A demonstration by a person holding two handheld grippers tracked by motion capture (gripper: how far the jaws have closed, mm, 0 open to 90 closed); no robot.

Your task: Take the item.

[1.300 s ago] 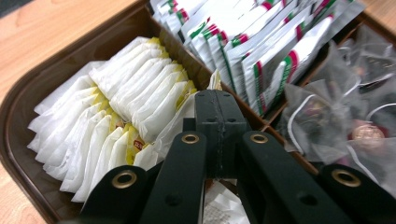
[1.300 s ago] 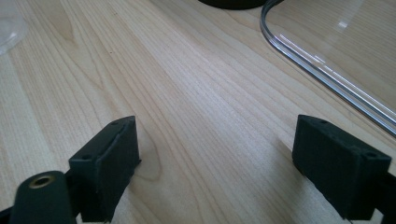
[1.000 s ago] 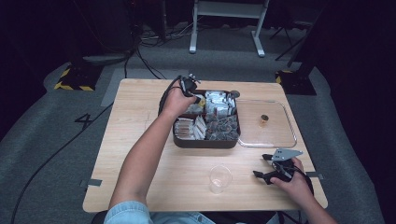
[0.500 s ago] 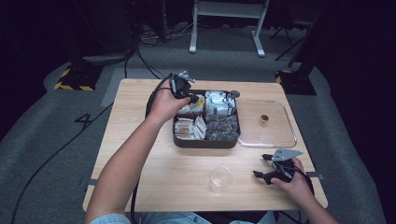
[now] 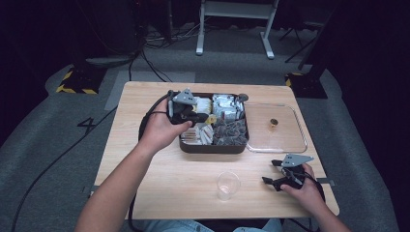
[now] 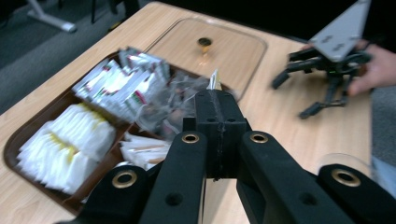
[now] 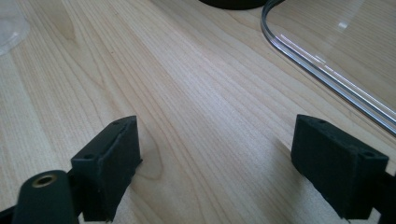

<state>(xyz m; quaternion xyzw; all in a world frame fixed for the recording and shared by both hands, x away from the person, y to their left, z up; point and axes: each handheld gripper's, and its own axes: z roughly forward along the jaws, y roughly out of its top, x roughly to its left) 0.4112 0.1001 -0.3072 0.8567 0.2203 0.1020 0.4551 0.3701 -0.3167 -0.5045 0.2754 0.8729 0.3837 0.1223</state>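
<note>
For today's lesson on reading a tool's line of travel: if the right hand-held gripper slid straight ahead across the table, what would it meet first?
Probably the clear plastic lid lying flat on the wooden table, near its rounded rim. The right hand-held gripper has only bare wood before it; depth is uncertain.

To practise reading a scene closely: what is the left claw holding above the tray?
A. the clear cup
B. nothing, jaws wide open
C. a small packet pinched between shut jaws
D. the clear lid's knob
C: in the left gripper view the left claw is shut on a small packet whose tip sticks out, above the tray.
</note>
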